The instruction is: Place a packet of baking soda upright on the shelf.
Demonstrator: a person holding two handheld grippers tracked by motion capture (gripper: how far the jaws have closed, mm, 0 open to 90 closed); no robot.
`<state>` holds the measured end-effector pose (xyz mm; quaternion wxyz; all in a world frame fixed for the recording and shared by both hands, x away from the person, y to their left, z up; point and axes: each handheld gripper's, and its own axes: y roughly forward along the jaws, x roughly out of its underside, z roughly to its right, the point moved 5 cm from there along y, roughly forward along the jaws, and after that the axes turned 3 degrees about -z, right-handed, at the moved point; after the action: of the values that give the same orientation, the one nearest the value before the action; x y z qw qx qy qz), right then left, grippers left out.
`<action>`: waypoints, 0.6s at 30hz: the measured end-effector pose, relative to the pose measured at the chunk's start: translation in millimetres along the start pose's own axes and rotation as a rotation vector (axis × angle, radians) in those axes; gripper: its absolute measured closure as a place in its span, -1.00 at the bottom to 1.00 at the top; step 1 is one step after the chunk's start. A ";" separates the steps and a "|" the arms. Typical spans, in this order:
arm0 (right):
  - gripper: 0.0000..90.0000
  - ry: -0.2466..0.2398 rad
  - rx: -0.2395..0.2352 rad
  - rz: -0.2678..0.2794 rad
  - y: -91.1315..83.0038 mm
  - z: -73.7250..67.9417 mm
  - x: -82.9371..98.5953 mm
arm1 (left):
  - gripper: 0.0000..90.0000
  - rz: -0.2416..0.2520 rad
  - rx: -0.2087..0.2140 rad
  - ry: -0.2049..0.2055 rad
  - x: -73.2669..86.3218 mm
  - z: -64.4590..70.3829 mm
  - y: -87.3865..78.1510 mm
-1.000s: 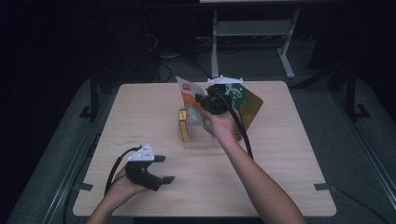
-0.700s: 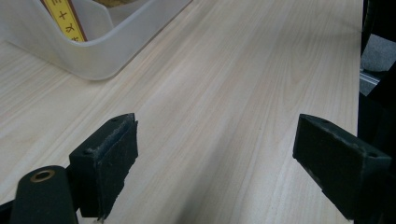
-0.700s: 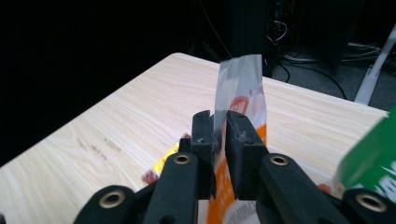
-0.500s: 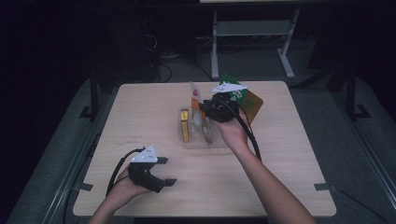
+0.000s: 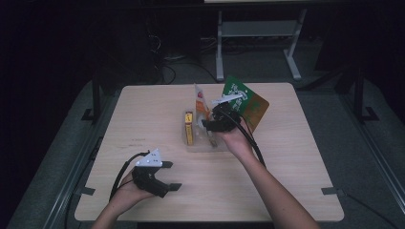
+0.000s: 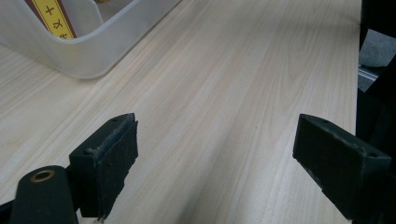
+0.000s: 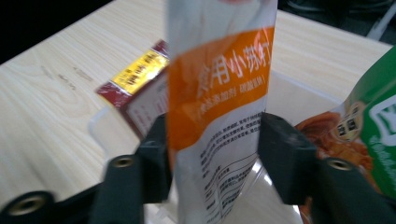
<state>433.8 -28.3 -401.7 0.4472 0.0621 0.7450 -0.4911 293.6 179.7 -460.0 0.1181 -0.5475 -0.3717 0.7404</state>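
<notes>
My right gripper (image 5: 210,125) (image 7: 215,158) is shut on a white and orange pouch (image 5: 200,106) (image 7: 217,88), holding it upright over a clear plastic bin (image 5: 187,145) (image 6: 88,51) at the table's middle. A dark red box with a yellow label (image 5: 189,128) (image 7: 140,79) (image 6: 53,18) lies in the bin's left part. A green and orange bag (image 5: 246,102) (image 7: 369,126) leans at the bin's right side, behind the gripper. My left gripper (image 5: 169,175) (image 6: 215,154) rests low over the bare wood near the front left, jaws wide apart and open, with nothing between them.
The light wooden table (image 5: 286,157) has bare room on its left, right and front. Dark floor, cables and a white metal stand (image 5: 258,33) lie beyond the far edge.
The right gripper has turned the pouch from flat-on to edge-on and upright, and lowered it a little toward the bin. The left gripper has barely moved.
</notes>
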 end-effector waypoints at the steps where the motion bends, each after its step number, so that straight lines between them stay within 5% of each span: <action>1: 0.15 0.004 0.001 -0.008 3.2 0.8 0.8 | -0.70 0.001 0.001 -0.003 0.0 0.1 -0.2; 8: 0.90 0.017 0.010 0.007 7.3 2.4 3.7 | -0.70 0.000 0.001 -0.007 0.1 0.0 -0.2; 15: 1.00 0.069 -0.004 0.113 3.6 4.5 9.5 | -0.70 -0.001 -0.004 -0.002 -0.1 -1.6 -1.1; 18: 1.00 0.044 0.008 0.177 1.4 2.2 7.9 | -0.70 0.001 -0.006 -0.001 -0.4 -1.8 -1.5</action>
<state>431.2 -32.1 -408.7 0.4720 0.1405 0.7443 -0.4512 295.1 181.2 -458.9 0.1158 -0.5479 -0.3737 0.7395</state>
